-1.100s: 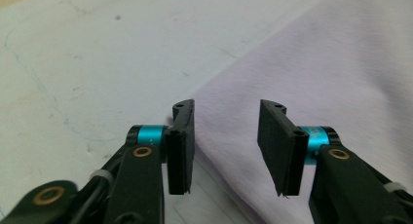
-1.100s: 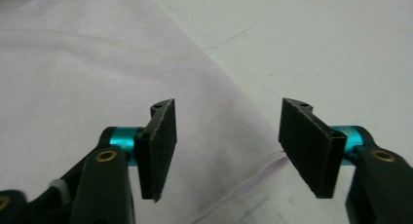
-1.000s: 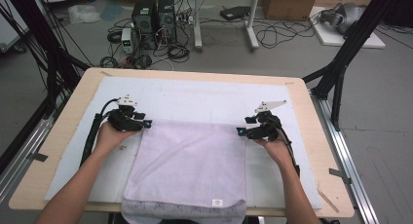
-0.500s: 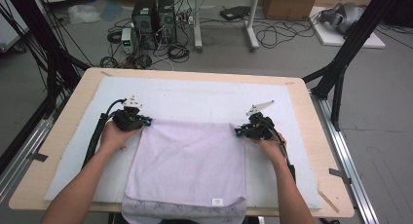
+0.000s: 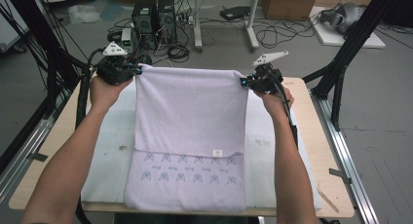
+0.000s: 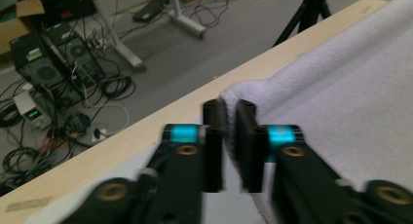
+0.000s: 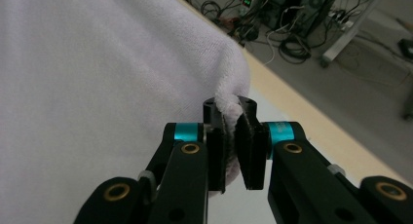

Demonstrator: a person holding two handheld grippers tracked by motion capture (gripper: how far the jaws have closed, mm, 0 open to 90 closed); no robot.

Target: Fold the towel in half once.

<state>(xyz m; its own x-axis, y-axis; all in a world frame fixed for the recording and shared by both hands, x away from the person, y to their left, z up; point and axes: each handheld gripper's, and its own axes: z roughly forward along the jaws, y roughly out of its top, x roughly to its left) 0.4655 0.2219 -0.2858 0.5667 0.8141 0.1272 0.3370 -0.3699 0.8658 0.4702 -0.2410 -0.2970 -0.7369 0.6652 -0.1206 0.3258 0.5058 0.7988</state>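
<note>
High view: pale lilac terry-cloth towel [image 5: 190, 112] held up by its two far corners above white padded mat [image 5: 109, 151] on light wooden table [image 5: 331, 151]. Top edge stretched level between the grippers; near part lying flat on the mat toward 6 o'clock, with rows of small blue printed motifs and a small white label showing.

Left black two-jaw gripper [image 5: 138, 71] at 10 o'clock of the towel, jaws having just been closing, now nearly together and pinching the towel's left corner. Left gripper view: same corner [image 6: 234, 95] pressed between the pads, cloth trailing off toward 3 o'clock.

Right black two-jaw gripper [image 5: 243, 81] at 2 o'clock of the towel, jaws likewise just closed to a narrow gap, clamped on the right corner. Right gripper view: bunched towel edge [image 7: 226, 104] between the pads, cloth spreading toward 9 o'clock.

Beyond the table at 12 o'clock: black computer towers [image 5: 156, 19] amid tangled cables on grey floor.
</note>
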